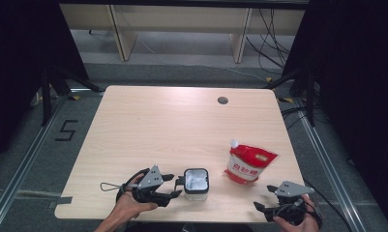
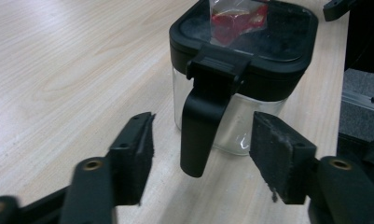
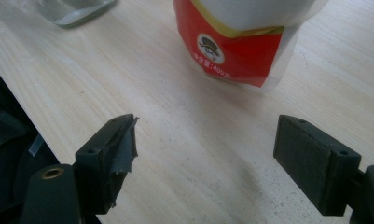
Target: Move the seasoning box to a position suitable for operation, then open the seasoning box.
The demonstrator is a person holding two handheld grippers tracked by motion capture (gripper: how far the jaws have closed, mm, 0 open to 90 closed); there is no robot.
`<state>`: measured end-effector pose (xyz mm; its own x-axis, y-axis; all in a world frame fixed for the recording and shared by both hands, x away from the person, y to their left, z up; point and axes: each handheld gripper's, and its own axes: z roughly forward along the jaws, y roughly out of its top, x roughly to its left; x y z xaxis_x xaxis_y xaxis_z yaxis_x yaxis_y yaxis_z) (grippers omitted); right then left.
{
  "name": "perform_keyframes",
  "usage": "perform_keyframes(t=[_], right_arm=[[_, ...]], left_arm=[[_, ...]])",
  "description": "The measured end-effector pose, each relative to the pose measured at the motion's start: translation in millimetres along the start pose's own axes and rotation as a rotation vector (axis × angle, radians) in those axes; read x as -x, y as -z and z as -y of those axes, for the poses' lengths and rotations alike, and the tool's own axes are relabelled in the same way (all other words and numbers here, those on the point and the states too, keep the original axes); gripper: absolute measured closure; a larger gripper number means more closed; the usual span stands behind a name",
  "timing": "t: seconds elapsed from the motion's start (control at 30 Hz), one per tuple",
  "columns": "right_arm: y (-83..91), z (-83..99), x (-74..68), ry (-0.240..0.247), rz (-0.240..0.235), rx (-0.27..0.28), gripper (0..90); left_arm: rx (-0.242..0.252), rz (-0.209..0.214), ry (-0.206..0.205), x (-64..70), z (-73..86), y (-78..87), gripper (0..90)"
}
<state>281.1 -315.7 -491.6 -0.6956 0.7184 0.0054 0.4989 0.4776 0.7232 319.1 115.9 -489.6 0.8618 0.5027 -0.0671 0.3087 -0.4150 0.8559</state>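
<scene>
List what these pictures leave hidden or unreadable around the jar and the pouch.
- Jar contents: left gripper view, lid reflections mask them.
- Pouch top and spout: right gripper view, cut by upper edge.
- Pouch lettering: high view, too small to read.
- Jar's far side: left gripper view, hidden behind its handle and body.

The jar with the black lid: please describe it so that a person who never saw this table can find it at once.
On the wooden table, look at the near edge, between the left gripper and the red and white pouch. The jar is square and clear, with a black lid. Unlike the soft pouch, it is rigid and has a black handle hanging down its side.
</scene>
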Motion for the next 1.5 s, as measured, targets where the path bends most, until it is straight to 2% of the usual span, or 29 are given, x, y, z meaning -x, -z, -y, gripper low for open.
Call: perform_keyframes(t=[0.17,0.2,0.23,0.3,0.37,0.4,0.47,0.53,0.63,0.67,0.73,0.77,0.8,0.83,0.87,0.9,0.93,0.97,1.0,1.03,1.07,1.1,1.13,1.2,1.27,1.3,1.43,1.5], right_arm=[[1.0,-0.5,-0.5,0.013,0.002,-0.002,22.1],[1.4,-0.1,-0.9,-0.003,0.004,-0.007,22.1],[1.4,-0.1,-0.9,-0.003,0.004,-0.007,22.1],[0.7,0.2,-0.2,-0.003,0.000,-0.004,22.1],[0.1,0.3,-0.2,-0.003,0.001,-0.001,22.1],[-0.3,-0.2,0.0,0.007,-0.006,-0.008,22.1],[-1.2,-0.5,-0.5,0.004,-0.017,-0.005,22.1],[-0.3,-0.7,-0.7,0.003,-0.002,-0.008,22.1],[-1.3,-1.2,-0.4,0.008,-0.005,-0.012,22.1],[-1.4,-1.4,-0.6,0.009,-0.005,-0.011,22.1],[-1.4,-1.6,-0.9,0.008,-0.006,-0.011,22.2],[-1.5,-1.9,-1.2,0.011,-0.013,-0.013,22.4],[-1.4,-1.8,-1.3,0.011,-0.011,-0.012,22.5],[-1.4,-1.8,-1.3,0.011,-0.011,-0.012,22.5],[-1.4,-1.7,-1.2,0.014,-0.013,-0.013,22.9],[-1.4,-1.7,-1.2,0.014,-0.013,-0.013,22.9],[-1.1,-1.9,-0.9,0.024,-0.010,-0.005,23.3],[-1.1,-1.9,-0.9,0.024,-0.010,-0.005,23.3],[-0.6,-2.0,-1.6,0.019,-0.010,-0.004,23.5],[-0.4,-2.2,-2.4,0.016,-0.013,-0.002,23.9],[-0.8,-3.1,-3.4,0.022,-0.026,0.002,24.4],[-0.8,-3.1,-3.4,0.022,-0.026,0.002,24.4],[-1.0,-4.1,-5.2,0.029,-0.026,0.009,25.1],[-1.2,-5.4,-7.6,0.038,-0.036,0.012,26.4],[0.4,-7.0,-9.5,0.051,-0.019,0.023,29.1],[2.0,-7.9,-9.8,0.058,-0.016,0.035,29.5],[5.6,-9.2,-10.9,0.068,-0.008,0.069,31.6],[5.8,-9.8,-12.1,0.072,-0.009,0.076,32.1]], left_arm=[[0.000,-0.008,0.021,2.4,-4.1,6.9,30.2],[0.007,-0.010,0.029,2.6,-5.3,8.3,29.2],[-0.008,-0.021,0.034,2.3,-7.2,11.0,29.2],[0.000,-0.021,0.047,1.7,-9.2,13.8,27.0],[0.000,-0.025,0.043,1.4,-11.1,17.1,26.4],[0.004,-0.030,0.071,3.3,-11.8,19.0,26.2],[0.000,-0.039,0.060,2.6,-13.0,21.5,26.2],[0.007,-0.042,0.080,3.0,-13.2,22.3,26.2],[0.001,-0.049,0.064,2.0,-14.4,24.2,27.4],[0.020,-0.045,0.090,2.9,-14.5,24.4,28.1],[0.011,-0.051,0.091,3.1,-15.4,25.9,30.7],[0.021,-0.044,0.077,1.7,-16.3,26.2,32.5],[0.041,-0.033,0.084,2.4,-17.9,26.3,35.7],[0.041,-0.033,0.084,2.4,-17.9,26.3,38.7],[0.042,-0.040,0.060,3.1,-20.8,28.4,41.3],[0.042,-0.040,0.060,3.1,-20.8,28.4,48.7],[0.062,-0.043,0.049,4.3,-21.7,29.1,54.6],[0.073,-0.048,0.038,5.1,-22.9,30.1,54.6],[0.082,-0.052,0.043,6.6,-24.0,30.9,58.6],[0.095,-0.055,0.028,7.1,-25.2,31.5,64.3],[0.098,-0.057,0.012,8.0,-26.6,32.0,73.6],[0.096,-0.062,0.004,9.1,-27.6,31.9,73.6],[0.089,-0.062,-0.013,10.7,-29.1,29.5,79.4],[0.083,-0.066,-0.023,11.3,-30.3,25.9,83.4],[0.094,-0.065,-0.007,12.2,-30.5,20.6,85.5],[0.074,-0.065,-0.032,10.9,-30.8,20.1,86.1],[0.084,-0.070,-0.011,12.3,-30.9,13.9,87.1],[0.085,-0.068,-0.016,12.0,-31.4,11.7,87.4]])
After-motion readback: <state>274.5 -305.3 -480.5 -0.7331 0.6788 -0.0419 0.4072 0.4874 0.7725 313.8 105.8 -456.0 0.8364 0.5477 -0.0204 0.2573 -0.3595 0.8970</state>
